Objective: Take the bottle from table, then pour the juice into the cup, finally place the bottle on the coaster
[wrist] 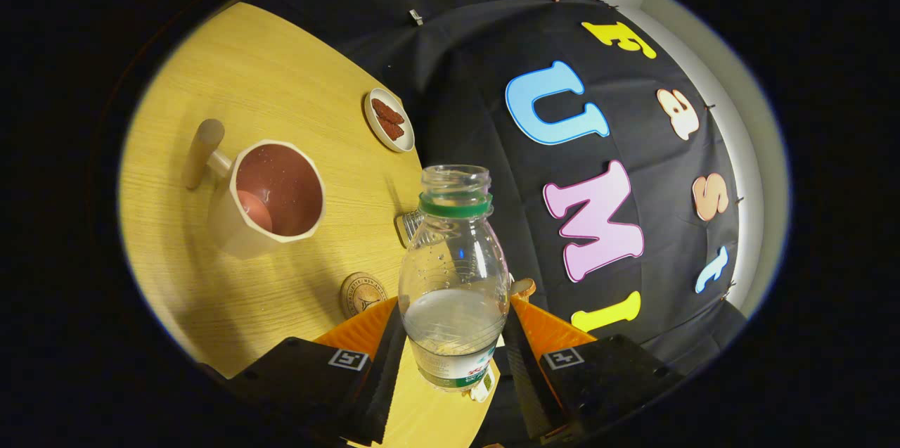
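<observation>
A clear plastic bottle (453,272) stands between the two fingers of the gripper (453,325), which clench it from either side at its lower body, both fingers pressing on it. The bottle is uncapped, with an open threaded mouth and a green ring around the neck. Its shoulders bulge out and taper toward the neck, and a printed label wraps the base. A pale, cloudy liquid fills roughly the lower part of the body; the upper part is see-through, with small droplets on the inside wall.

To the left of the bottle and a little farther off is a cream, faceted cup (271,198) with a thick rod-shaped handle on its left side. The cup's inside is reddish-brown and speckled, and a little pale pinkish-orange liquid or glaze shows at its bottom; which of the two cannot be told.

Just beyond the left finger, near the bottle's base, a round wooden coaster (362,292) with an engraved design lies flat on the table (211,82), which is light yellow wood.

Farther away, near the table's far edge, a small oval dish (389,119) holds two dark red-brown pieces of food.
</observation>
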`<state>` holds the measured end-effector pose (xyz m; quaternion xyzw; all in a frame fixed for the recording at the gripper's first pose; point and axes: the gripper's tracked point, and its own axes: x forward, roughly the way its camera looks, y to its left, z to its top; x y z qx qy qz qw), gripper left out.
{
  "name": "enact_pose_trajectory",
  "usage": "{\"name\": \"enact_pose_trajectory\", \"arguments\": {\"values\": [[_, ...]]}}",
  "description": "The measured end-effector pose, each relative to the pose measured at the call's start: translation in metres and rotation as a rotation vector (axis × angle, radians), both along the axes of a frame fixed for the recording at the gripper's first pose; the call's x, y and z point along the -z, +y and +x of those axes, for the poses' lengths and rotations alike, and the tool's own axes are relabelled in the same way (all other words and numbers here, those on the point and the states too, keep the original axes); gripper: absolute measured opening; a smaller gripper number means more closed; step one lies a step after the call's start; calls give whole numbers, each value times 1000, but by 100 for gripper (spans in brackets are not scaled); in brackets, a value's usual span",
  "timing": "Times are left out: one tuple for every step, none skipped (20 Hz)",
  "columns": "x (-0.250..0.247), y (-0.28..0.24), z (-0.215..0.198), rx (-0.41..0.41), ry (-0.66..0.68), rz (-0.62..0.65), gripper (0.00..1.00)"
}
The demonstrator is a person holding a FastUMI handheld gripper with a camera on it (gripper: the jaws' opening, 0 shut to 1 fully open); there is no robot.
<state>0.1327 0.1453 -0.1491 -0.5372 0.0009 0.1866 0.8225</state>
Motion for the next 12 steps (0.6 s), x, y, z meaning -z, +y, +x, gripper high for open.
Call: {"name": "enact_pose_trajectory", "arguments": {"values": [[3, 2, 2, -5, -2, -17, 75], [6, 4, 4, -13, -5, -33, 75], [9, 5, 4, -20, -9, -55, 75], [12, 7, 7, -25, -15, -84, 75], [15, 7, 9, -33, -23, -114, 75], [18, 9, 10, -44, -30, -141, 75], [20, 11, 10, -56, -35, -166, 75], [22, 13, 10, -68, -40, -188, 74], [26, 15, 10, -79, -45, -210, 74], [28, 18, 9, -91, -51, -236, 74], [30, 20, 8, -103, -60, -264, 74], [33, 22, 7, -114, -64, -288, 75]]}}
